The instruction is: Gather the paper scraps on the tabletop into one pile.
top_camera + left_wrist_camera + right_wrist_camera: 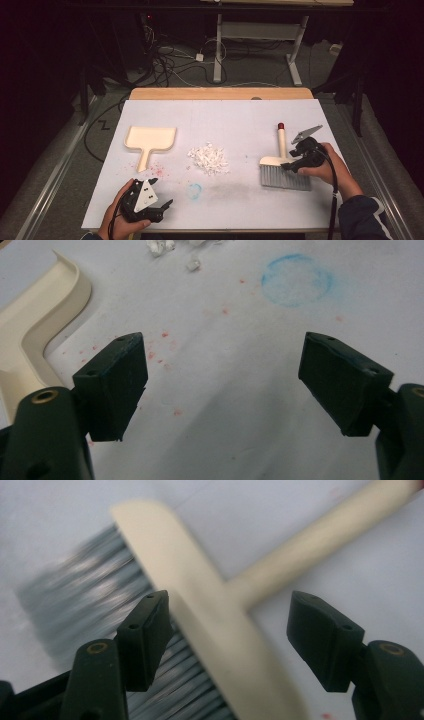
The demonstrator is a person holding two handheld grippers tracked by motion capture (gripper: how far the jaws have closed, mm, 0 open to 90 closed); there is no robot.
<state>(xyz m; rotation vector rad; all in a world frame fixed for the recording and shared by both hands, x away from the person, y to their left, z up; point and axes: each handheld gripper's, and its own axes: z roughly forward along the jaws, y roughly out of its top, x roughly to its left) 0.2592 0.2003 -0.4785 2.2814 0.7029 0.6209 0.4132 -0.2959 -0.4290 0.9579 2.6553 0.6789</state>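
Note:
A cream hand brush [281, 161] with grey bristles lies at the right of the white table sheet, its handle pointing away from me. My right gripper [291, 161] hovers over the brush head. In the right gripper view its jaws [230, 635] stand open on either side of the cream brush head [200, 600], and neither pad presses on it. A cream dustpan [150, 139] lies at the left, and a pile of white scraps [208, 158] sits in the middle. Near the front left my left gripper [161, 192] is open with nothing in it [225, 375], beside the dustpan handle [35, 330].
A blue chalky ring [195, 190] and red specks [159, 171] mark the sheet [240, 115] in front of the pile. The table's wooden far edge [220, 93] shows beyond the sheet. Cables and desk legs stand on the floor behind.

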